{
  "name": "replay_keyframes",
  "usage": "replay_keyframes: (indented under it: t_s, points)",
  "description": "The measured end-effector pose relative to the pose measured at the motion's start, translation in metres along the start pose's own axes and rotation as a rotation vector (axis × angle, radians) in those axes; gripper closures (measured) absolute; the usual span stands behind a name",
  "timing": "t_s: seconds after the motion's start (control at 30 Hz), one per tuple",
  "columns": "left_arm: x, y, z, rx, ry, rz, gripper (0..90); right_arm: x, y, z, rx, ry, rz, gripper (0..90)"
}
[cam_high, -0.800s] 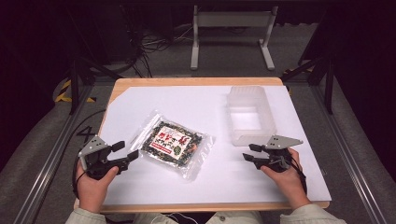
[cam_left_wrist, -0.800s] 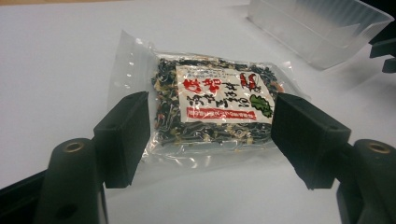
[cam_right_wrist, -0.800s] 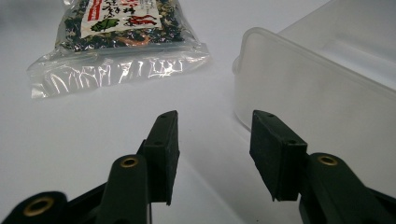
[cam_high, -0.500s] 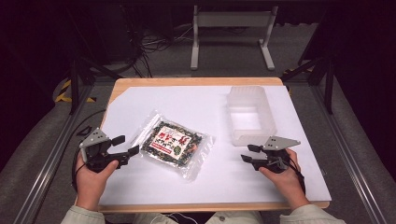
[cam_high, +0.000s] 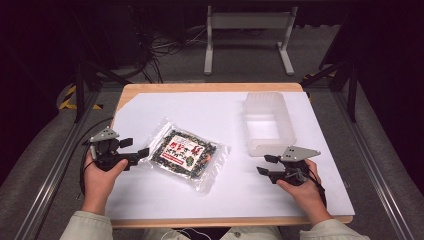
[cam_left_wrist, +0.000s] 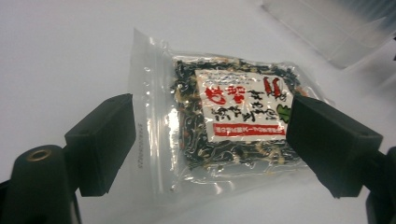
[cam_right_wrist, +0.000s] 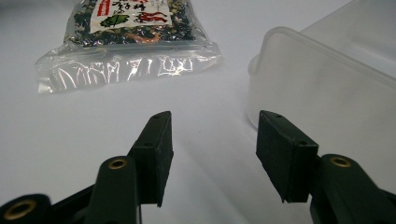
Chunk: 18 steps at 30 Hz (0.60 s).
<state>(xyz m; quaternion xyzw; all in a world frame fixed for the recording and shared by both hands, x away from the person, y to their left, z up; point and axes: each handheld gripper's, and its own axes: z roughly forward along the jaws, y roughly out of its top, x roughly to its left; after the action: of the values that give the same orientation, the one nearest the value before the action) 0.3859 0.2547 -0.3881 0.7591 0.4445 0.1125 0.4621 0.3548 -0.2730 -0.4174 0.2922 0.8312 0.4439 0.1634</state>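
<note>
Just ahead of the left gripper (cam_high: 134, 148)'s released jaws, snack bag (cam_left_wrist: 233, 121), untouched.

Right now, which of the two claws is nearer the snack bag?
The left claw: its open jaws reach the clear edge of the snack bag, while the right claw hovers apart from it, beside the translucent plastic container.

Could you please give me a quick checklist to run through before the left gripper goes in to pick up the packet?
1. Left gripper jaws open, nothing between the pads: ok.
2. Left jaws lined up with the clear packet, straddling it in the left gripper view: ok.
3. Packet lies flat on the white sheet, nothing on top: ok.
4. Right gripper open and empty, apart from the packet: ok.
5. Clear plastic container upright, opening facing up: ok.
6. Packet's seal closed: cannot tell.
</note>
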Motion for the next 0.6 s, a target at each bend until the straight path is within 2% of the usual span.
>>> replay_keyframes:
  t_s: [0.07, 0.2, 0.3, 0.4, 0.43, 0.47, 0.6]
  points:
    - [0.004, -0.001, 0.003, -0.004, 0.007, -0.01, 17.0, 0.0, 0.0, 0.0, 0.002, 0.002, -0.002, 45.2]
    - [0.012, -0.001, 0.007, -0.028, -0.005, -0.043, 18.9, 0.0, -0.001, 0.001, 0.002, 0.002, -0.002, 44.1]
    - [0.018, -0.004, 0.017, -0.022, -0.005, -0.07, 19.6, 0.0, -0.001, 0.0, -0.003, 0.001, -0.004, 43.1]
    - [0.02, -0.008, 0.023, -0.004, 0.009, -0.068, 20.3, 0.0, -0.001, 0.0, -0.005, 0.0, -0.007, 42.7]
    - [0.022, -0.009, 0.025, 0.006, 0.017, -0.055, 20.5, 0.0, -0.001, 0.0, -0.005, -0.001, -0.008, 42.5]
    - [0.022, -0.01, 0.026, 0.004, 0.011, -0.071, 22.1, 0.0, -0.002, 0.0, -0.004, -0.002, -0.009, 42.3]
    - [0.025, -0.014, 0.03, 0.012, 0.016, -0.074, 23.2, -0.001, -0.002, 0.0, -0.006, -0.004, -0.009, 41.7]
